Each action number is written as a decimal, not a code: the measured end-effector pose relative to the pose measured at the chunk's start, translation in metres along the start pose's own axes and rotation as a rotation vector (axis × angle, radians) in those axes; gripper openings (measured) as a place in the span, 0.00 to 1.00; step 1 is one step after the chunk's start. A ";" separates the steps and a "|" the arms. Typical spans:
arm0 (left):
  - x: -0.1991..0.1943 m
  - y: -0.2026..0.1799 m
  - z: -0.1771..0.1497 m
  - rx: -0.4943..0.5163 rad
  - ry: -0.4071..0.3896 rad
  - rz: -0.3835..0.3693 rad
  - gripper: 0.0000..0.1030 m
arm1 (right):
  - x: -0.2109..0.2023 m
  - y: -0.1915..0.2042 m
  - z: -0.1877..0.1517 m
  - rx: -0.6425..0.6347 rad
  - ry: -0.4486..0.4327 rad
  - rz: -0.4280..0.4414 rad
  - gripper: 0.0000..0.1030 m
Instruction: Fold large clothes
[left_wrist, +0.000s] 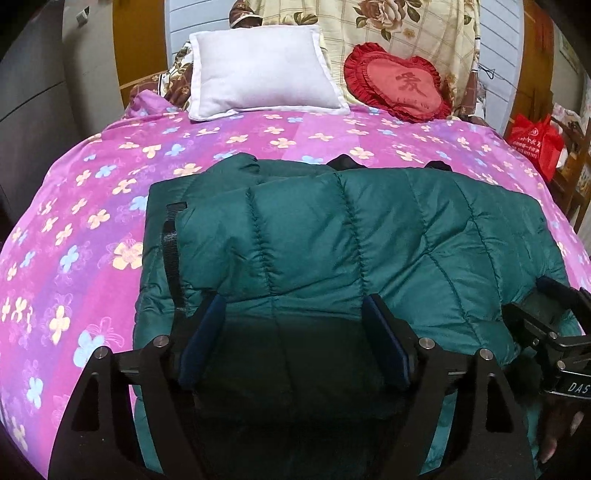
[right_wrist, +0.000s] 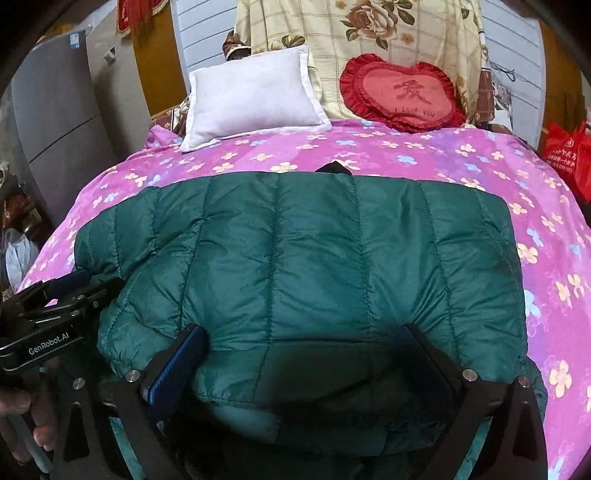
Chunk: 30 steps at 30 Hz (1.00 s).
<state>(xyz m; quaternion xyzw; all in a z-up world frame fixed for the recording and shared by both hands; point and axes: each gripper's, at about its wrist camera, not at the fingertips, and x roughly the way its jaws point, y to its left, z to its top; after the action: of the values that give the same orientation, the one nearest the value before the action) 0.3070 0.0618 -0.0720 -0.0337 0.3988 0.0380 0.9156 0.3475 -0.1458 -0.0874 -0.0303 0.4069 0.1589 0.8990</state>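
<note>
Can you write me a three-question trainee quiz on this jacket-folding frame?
1. True or false: the green quilted jacket lies on the pink floral bedspread.
2. Which cushion is heart-shaped? A. the white pillow B. the red cushion C. neither
3. Fill in: both the left gripper and the right gripper have their jaws ____.

Key: 1 true; 2 B; 3 open, with jacket fabric between the fingers but not pinched.

One green quilted jacket (left_wrist: 332, 236), two cushions, one white (left_wrist: 264, 70), one red heart-shaped (left_wrist: 400, 83), one red bag (left_wrist: 535, 142)
</note>
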 end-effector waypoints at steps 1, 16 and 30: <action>0.000 0.000 0.000 -0.001 0.000 0.000 0.77 | 0.000 0.000 0.000 -0.002 -0.001 -0.003 1.00; 0.001 0.003 -0.001 -0.022 -0.020 -0.014 0.79 | -0.001 0.004 -0.002 -0.020 0.004 -0.029 1.00; -0.015 0.005 0.005 -0.050 -0.016 -0.048 0.79 | -0.031 0.007 0.001 -0.017 -0.047 -0.058 1.00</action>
<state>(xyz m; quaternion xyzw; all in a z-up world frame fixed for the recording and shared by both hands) 0.3000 0.0667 -0.0573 -0.0657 0.3897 0.0261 0.9182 0.3265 -0.1466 -0.0637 -0.0459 0.3834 0.1366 0.9123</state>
